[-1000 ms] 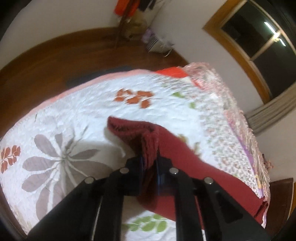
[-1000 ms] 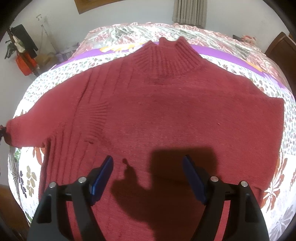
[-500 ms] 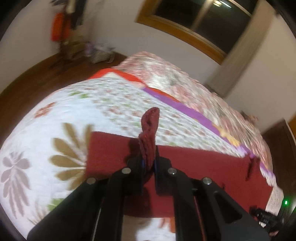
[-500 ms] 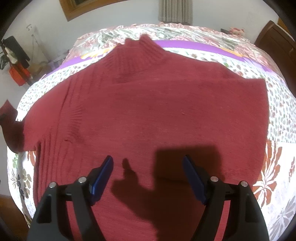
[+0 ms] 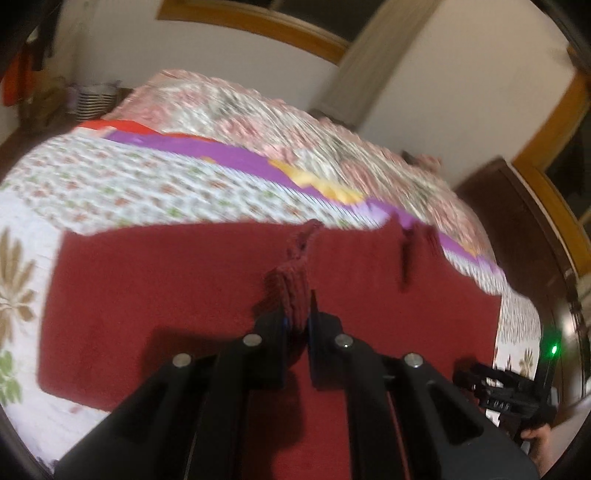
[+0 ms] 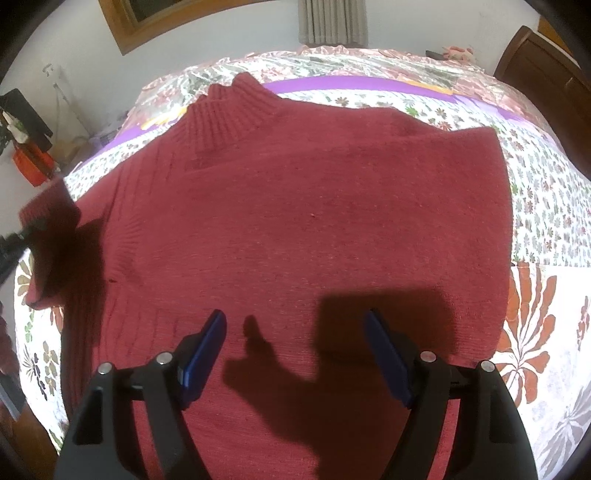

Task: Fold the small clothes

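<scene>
Right gripper [image 6: 295, 354] spread wide and empty, hovering over the hem end of a dark red sweater [image 6: 314, 229] lying flat on a floral bed quilt [image 6: 535, 192], left gripper [image 5: 297, 325] clamped on the lifted ribbed sleeve cuff [image 5: 291, 288], ribbed collar [image 6: 232, 110] farthest.

Sweater [image 6: 314, 229] was dark red, ribbed at collar [image 6: 231, 110] and sleeve cuff [image 5: 291, 291]. Bedspread [image 6: 535, 192] was white with small red-green florets; large orange leaf print [image 6: 528, 325] at near right, purple band [image 6: 332, 83] with yellow patch at far side. Right gripper's pads [image 6: 205, 350] were blue. Window frame [image 5: 258, 22] was wooden brown.
</scene>
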`<state>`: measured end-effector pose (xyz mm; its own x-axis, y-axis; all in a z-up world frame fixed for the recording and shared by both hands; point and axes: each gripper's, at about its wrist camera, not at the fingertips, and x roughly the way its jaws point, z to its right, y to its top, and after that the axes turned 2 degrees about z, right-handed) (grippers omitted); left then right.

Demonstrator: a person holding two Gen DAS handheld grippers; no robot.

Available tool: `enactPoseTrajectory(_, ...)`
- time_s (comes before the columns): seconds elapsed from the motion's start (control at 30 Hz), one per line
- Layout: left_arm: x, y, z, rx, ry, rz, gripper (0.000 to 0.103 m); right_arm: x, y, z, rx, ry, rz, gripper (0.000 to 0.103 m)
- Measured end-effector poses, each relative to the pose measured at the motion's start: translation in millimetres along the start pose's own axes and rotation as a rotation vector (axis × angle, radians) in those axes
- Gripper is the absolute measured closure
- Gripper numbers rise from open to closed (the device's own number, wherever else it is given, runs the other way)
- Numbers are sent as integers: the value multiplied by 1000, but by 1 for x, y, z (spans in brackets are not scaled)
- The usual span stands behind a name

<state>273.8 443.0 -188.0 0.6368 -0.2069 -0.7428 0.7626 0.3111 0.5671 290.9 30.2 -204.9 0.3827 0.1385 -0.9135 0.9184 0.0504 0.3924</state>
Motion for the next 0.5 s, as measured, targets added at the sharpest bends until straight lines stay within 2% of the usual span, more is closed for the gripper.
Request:
enactPoseTrajectory(0.13, 32, -19, 7, 7, -3, -75, 93, 3, -1, 1, 10, 12, -7, 25)
enactPoseTrajectory(0.23, 56, -33, 3, 10, 11, -141, 78, 7, -2, -2, 5, 17, -16, 25)
enactPoseTrajectory(0.3, 64, -41, 1, 24, 24, -168, 73, 9, -2, -4, 4, 20, -21, 25)
enactPoseTrajectory(0.33, 62, -43, 0, 29, 20, -175, 66, 8, -3, -4, 3, 22, -21, 25)
enactPoseTrajectory(0.37, 58, -44, -1, 29, 7, -183, 52, 8, -3, -6, 1, 25, -20, 25)
enactPoseTrajectory(0.43, 40, -42, -3, 27, -44, -182, 36, 6, -2, -10, -6, 32, -20, 25)
enactPoseTrajectory(0.5, 14, -40, -7, 37, -104, -164, 27, 4, 1, -16, -12, 53, -18, 25)
